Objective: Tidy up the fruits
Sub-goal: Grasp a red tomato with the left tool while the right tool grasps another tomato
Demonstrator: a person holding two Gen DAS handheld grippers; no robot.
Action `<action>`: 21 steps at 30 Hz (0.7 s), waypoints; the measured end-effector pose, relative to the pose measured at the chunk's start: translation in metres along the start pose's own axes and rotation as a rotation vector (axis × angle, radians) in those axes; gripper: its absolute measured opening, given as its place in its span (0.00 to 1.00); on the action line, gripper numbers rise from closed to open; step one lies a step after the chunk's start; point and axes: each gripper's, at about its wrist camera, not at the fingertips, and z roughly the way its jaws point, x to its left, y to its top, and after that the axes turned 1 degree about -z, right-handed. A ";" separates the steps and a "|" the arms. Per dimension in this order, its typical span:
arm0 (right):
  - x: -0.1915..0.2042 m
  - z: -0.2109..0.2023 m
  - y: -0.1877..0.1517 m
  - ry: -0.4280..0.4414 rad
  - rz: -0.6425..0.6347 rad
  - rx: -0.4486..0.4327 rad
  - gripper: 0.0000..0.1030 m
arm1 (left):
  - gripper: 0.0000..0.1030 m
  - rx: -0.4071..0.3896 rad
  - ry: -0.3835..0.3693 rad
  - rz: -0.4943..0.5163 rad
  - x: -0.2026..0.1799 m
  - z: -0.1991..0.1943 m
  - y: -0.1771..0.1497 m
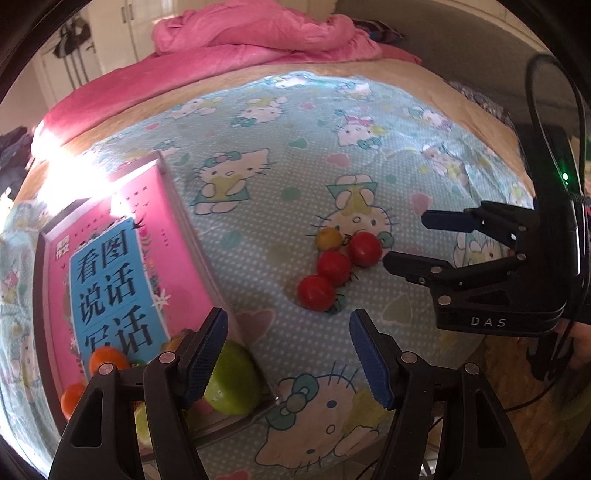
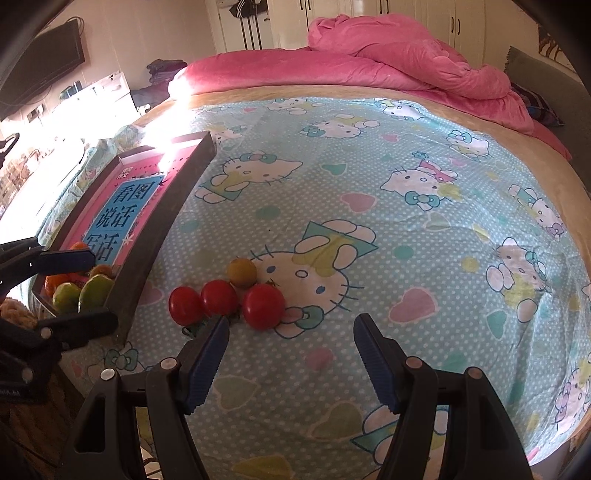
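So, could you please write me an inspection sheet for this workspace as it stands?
Surface: bed with cartoon-cat sheet, lightly wrinkled.
Job's things: three red tomatoes and one yellow-orange tomato clustered touching on the sheet; tray to the left holds green fruits and orange fruits at its near end.
Clutter: pink book lying inside the tray; pink quilt bunched at the far end.
Grippers: left gripper open, beside the tray; right gripper open, just short of the tomatoes; both hold nothing.
Cables: black cable looping behind the right gripper.
Surroundings: wardrobe doors, television.
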 end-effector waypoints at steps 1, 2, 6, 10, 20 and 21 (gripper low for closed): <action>0.000 0.002 0.000 -0.002 -0.001 0.006 0.68 | 0.68 0.005 -0.004 0.012 -0.002 0.002 0.001; -0.001 0.003 0.000 -0.002 0.001 0.013 0.68 | 0.68 0.011 -0.010 0.024 -0.004 0.004 0.003; -0.005 0.006 0.000 0.007 0.016 0.018 0.67 | 0.68 0.035 -0.026 0.063 -0.009 0.012 0.011; -0.007 0.008 0.001 0.025 0.028 0.017 0.67 | 0.57 0.067 -0.044 0.086 -0.012 0.023 0.014; 0.000 0.023 0.004 0.063 -0.006 0.043 0.53 | 0.53 0.109 -0.055 0.115 -0.017 0.041 0.016; 0.002 0.025 0.004 0.061 -0.017 0.046 0.51 | 0.53 0.113 -0.054 0.113 -0.016 0.042 0.016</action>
